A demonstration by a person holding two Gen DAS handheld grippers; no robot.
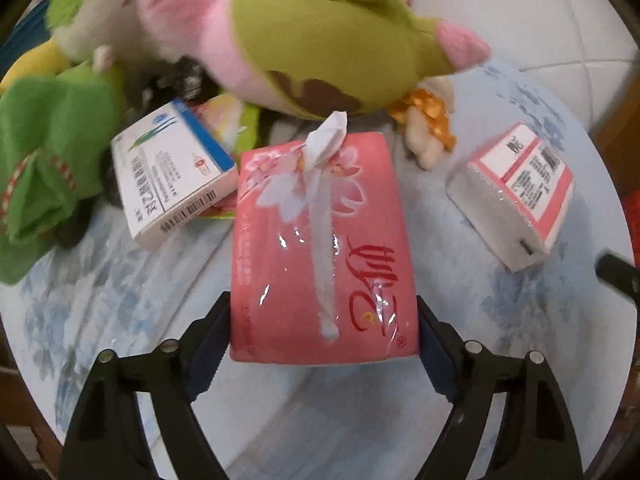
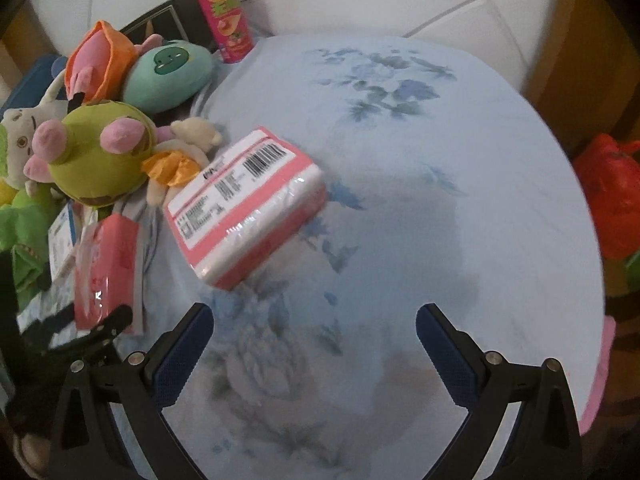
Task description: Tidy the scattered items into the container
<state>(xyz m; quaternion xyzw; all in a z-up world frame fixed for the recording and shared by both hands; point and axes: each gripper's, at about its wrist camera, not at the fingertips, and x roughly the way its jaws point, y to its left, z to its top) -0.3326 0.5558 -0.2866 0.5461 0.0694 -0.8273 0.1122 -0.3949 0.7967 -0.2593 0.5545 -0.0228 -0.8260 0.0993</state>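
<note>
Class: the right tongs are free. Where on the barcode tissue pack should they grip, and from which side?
Probably across the tissue pack at its two long sides, from above. It lies flat, label up, askew to the open right tongs, so they should turn to match it first.

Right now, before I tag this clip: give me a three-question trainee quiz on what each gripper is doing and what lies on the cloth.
1. True or false: the left gripper is shut on the pink tissue pack.
2. What is between the fingers of the right gripper? A) a plush toy B) nothing C) a snack can
3. Fill in: the second tissue pack lies barcode side ___ on the floral cloth.

Key: 1 true; 2 B; 3 up.
</note>
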